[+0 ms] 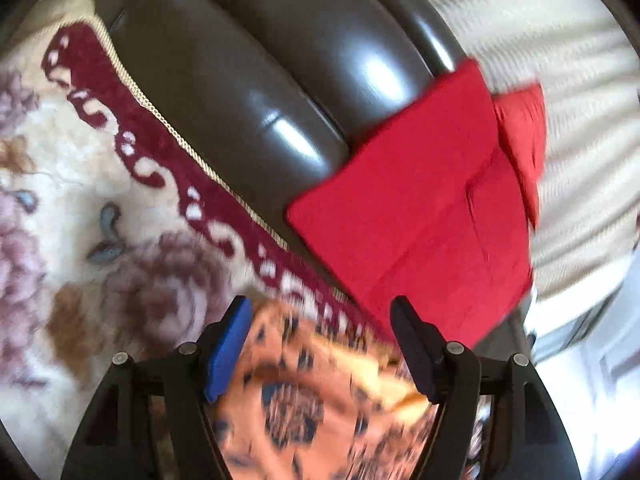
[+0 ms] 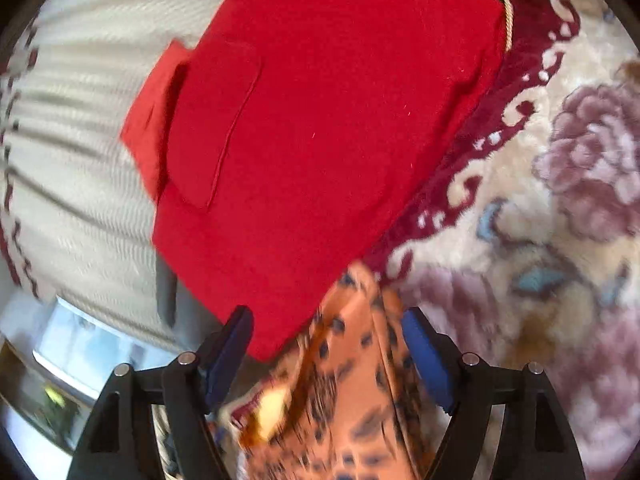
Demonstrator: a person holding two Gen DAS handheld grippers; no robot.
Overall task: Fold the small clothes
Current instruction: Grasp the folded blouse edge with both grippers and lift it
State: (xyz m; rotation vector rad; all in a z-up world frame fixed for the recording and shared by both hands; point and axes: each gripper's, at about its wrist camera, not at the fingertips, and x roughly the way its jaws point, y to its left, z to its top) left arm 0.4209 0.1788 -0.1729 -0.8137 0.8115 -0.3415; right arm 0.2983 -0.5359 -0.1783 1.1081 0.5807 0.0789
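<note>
You have one folded red garment [image 2: 320,120], one orange leopard-print cloth [image 2: 344,392], one floral rug [image 2: 540,240], and two grippers: left gripper [image 1: 320,348], right gripper [image 2: 326,356].

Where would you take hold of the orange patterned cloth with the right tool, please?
Grip the raised ridge of the orange patterned cloth, coming from straight behind it. The fold stands up lengthwise between the open right tool, away from the red garment, so the fingers can close across it.
</note>
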